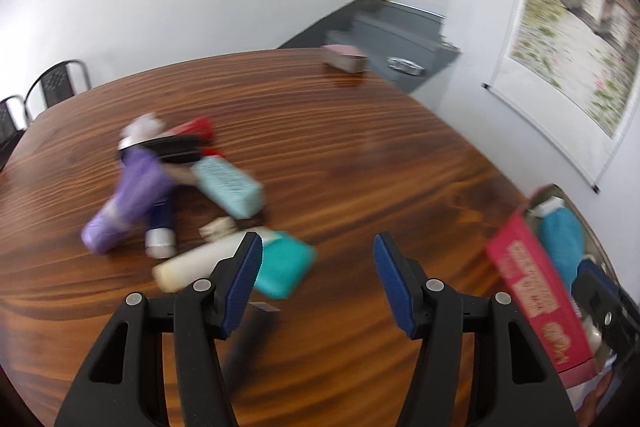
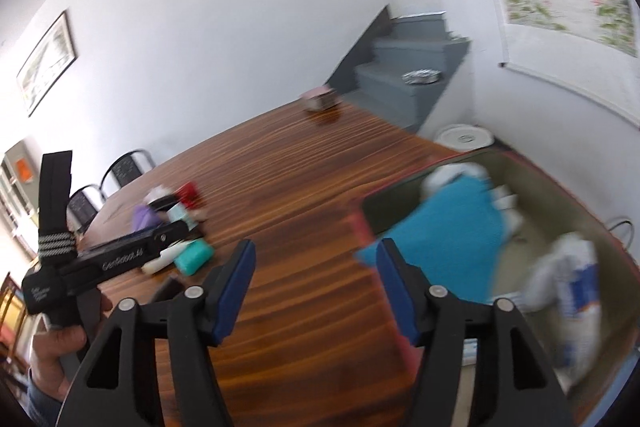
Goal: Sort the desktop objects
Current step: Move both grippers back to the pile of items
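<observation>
Wooden table carries a red-rimmed box holding a blue pouch; both grippers' fingers spread, empty.

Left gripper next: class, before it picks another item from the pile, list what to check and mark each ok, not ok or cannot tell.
1. Left gripper open and holding nothing: ok.
2. Right gripper open and holding nothing: ok.
3. Teal block lies free at the near edge of the pile: ok.
4. Cream tube separate from the teal block: cannot tell, blurred and partly behind a finger.
5. Box has room left: ok, bare floor shows.
6. Image sharp enough for aiming: not ok, motion blur.
</observation>
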